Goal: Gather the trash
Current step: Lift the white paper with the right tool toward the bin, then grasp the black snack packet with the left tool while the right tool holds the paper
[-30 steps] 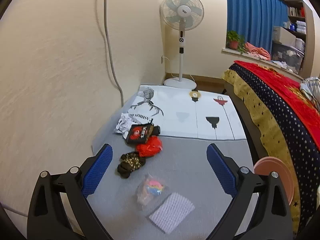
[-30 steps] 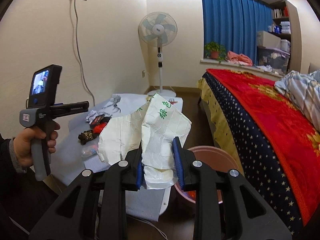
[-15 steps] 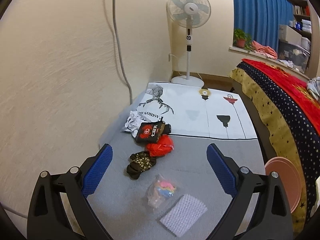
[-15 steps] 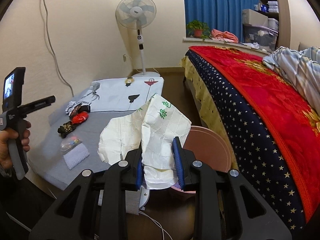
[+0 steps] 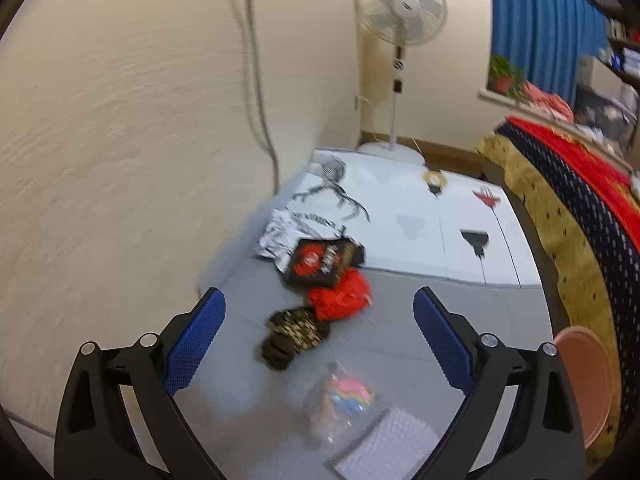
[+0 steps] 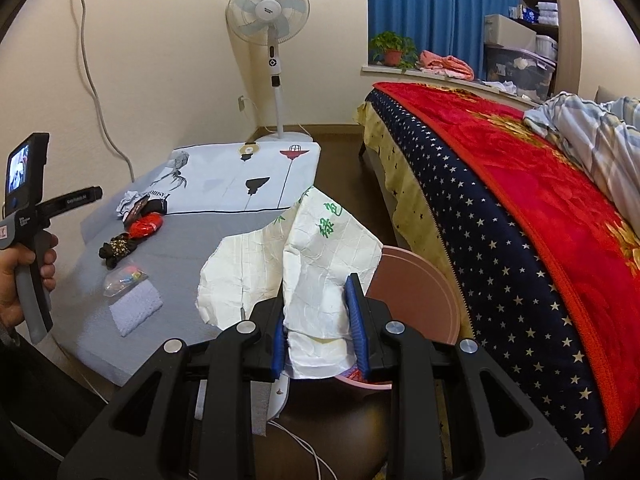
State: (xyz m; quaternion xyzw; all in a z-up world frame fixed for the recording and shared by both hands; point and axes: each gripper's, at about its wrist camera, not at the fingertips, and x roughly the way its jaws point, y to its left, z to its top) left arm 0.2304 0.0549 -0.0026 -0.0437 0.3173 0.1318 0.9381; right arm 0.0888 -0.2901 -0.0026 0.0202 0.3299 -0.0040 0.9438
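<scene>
Six scraps lie on the mat (image 5: 400, 320). Your left gripper (image 5: 318, 344) hovers above them, jaws spread wide and empty. Your right gripper (image 6: 318, 334) clamps one white wrapper (image 6: 320, 264) over the pink bin (image 6: 420, 280).

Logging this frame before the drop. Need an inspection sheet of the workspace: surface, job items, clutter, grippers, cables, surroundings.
Surface: grey mat on a low platform, with a white printed sheet at its far end.
Job's things: crumpled white paper in the right gripper; pink bin just behind it, beside the bed.
Clutter: on the mat, a striped wrapper, black-and-red packet, red bag, dark patterned wad, clear bag of coloured bits, bubble wrap piece.
Grippers: left gripper open, empty, above the mat; right gripper shut on the paper.
Cables: grey cable down the wall; white cable on the floor.
Surroundings: standing fan, bed, blue curtain.
</scene>
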